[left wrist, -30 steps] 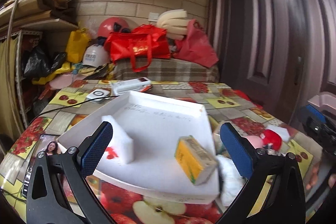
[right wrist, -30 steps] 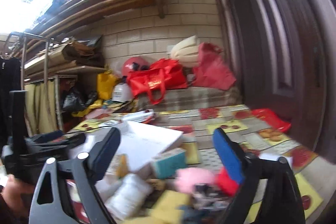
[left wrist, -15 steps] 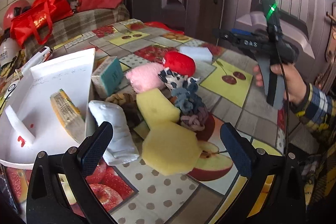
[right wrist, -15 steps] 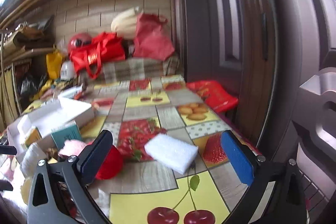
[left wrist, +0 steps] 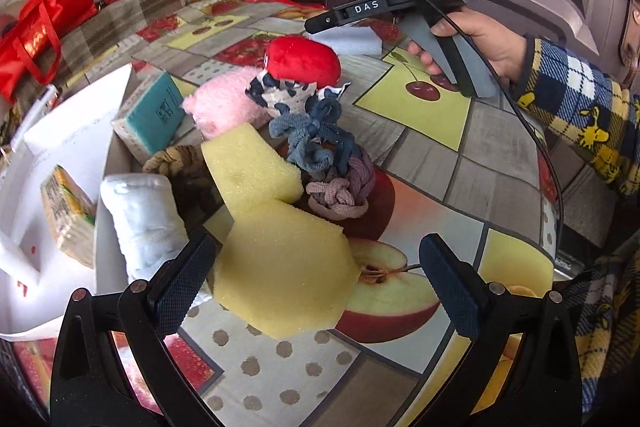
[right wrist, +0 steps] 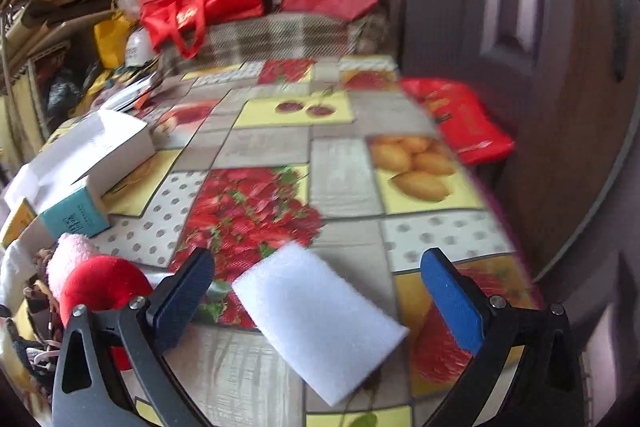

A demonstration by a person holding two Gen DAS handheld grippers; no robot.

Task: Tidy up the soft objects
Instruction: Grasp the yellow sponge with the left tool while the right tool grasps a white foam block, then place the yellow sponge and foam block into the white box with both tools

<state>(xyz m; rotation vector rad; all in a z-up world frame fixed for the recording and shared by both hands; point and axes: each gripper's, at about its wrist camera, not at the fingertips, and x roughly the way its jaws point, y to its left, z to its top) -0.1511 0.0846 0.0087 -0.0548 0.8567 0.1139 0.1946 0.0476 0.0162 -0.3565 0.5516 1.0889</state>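
A pile of soft items lies on the fruit-print tablecloth: two yellow sponges (left wrist: 280, 267), a white cloth roll (left wrist: 144, 219), a pink plush (left wrist: 224, 103), a red plush (left wrist: 304, 63) and knotted fabric ropes (left wrist: 324, 143). My left gripper (left wrist: 316, 283) is open, with the nearer yellow sponge between its fingers, not squeezed. A white box (left wrist: 56, 147) at the left holds a yellow-wrapped pack (left wrist: 68, 211) and a white sponge. My right gripper (right wrist: 320, 291) is open over a white sponge (right wrist: 320, 319), apart from it. The red plush (right wrist: 100, 291) lies to its left.
A teal box (left wrist: 154, 111) leans against the white box. A person's hand and plaid sleeve (left wrist: 576, 107) hold the right gripper's handle. Red bags (right wrist: 208, 3) and clutter fill the table's far end. A red packet (right wrist: 460, 119) lies beside the table's right edge, near a door.
The left gripper swung from the white box to the pile and closed in on the yellow sponge. The right gripper turned right and came down over the white sponge.
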